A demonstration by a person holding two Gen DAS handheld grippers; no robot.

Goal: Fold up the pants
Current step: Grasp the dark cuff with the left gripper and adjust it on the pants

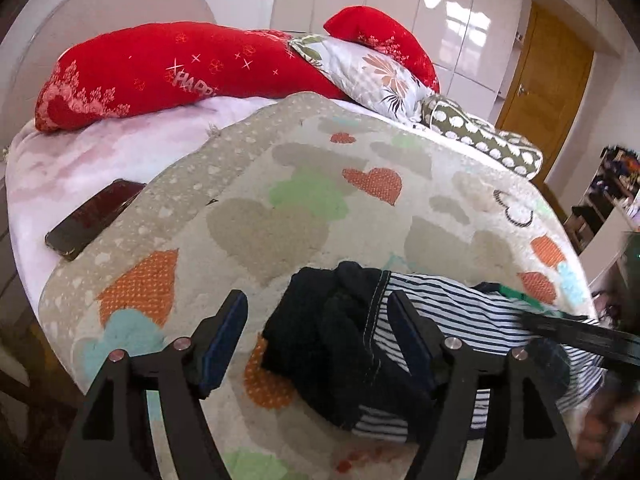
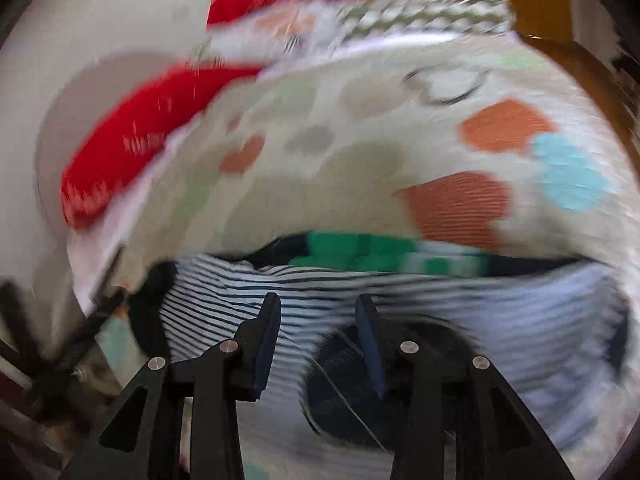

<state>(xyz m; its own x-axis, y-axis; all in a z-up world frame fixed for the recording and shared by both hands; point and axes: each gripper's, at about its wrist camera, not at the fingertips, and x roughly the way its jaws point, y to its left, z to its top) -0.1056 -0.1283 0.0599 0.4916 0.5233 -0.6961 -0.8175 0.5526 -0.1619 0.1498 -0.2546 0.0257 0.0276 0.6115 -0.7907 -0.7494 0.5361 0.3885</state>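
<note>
While both grippers hang open and empty, the bundled pants (image 1: 340,344) lie just ahead between the left gripper (image 1: 316,344) prongs, stretching rightward toward the right gripper (image 2: 318,340)

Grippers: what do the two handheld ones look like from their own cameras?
Both match. The left gripper and right gripper each have two matte black angular fingers with triangular cut-outs, silver round pins at the joints, and dark blue pads on the inner faces. No cables, markings or sleeves show.
</note>
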